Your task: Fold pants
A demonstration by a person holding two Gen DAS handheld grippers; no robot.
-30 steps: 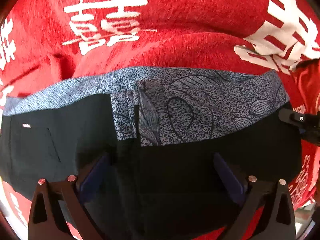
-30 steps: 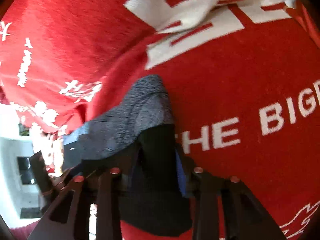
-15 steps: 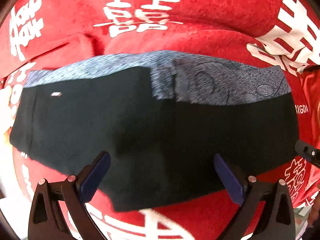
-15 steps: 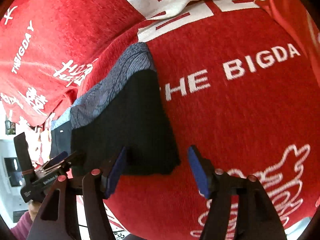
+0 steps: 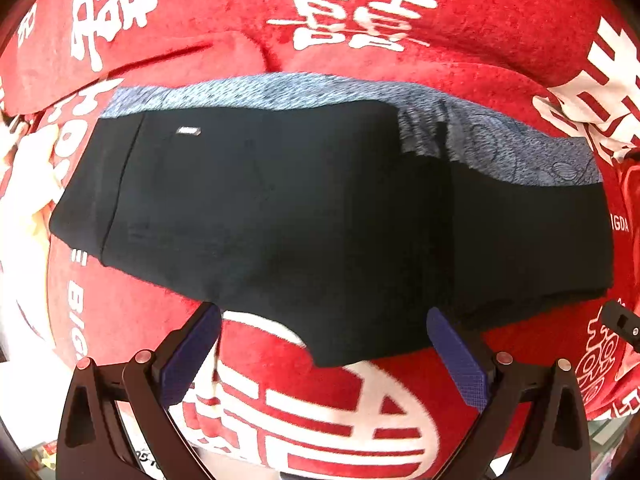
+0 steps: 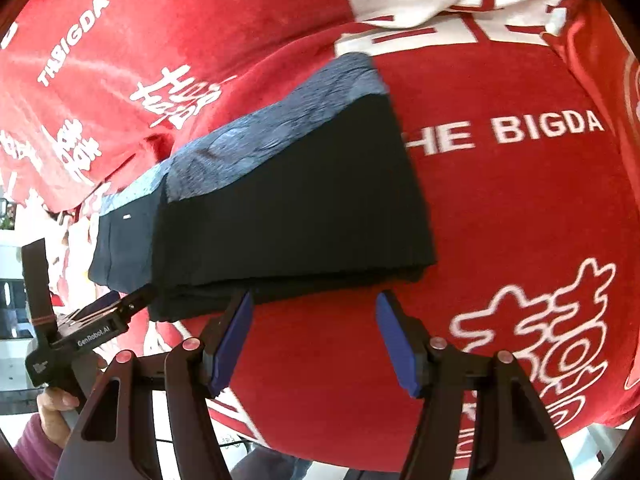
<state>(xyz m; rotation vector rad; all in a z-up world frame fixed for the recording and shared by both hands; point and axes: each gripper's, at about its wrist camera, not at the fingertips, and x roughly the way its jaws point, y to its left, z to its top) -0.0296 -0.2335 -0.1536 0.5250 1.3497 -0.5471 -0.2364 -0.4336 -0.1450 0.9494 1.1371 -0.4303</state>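
The pants (image 5: 304,216) lie folded flat on a red blanket, black cloth on top with a grey patterned layer showing along the far edge. They also show in the right wrist view (image 6: 288,208). My left gripper (image 5: 320,344) is open and empty, just short of the near edge of the fold. My right gripper (image 6: 314,328) is open and empty, just in front of the fold's right end. The left gripper's body (image 6: 80,336) shows at the left of the right wrist view.
The red blanket (image 5: 360,12) with white characters and lettering covers the whole surface and bulges in soft folds (image 6: 200,40) behind the pants. The blanket's front edge (image 6: 360,452) drops off close below the right gripper.
Both grippers have let go of the black cloth and pulled back toward me. The right gripper went from shut on the cloth to open. The pants now lie flat.
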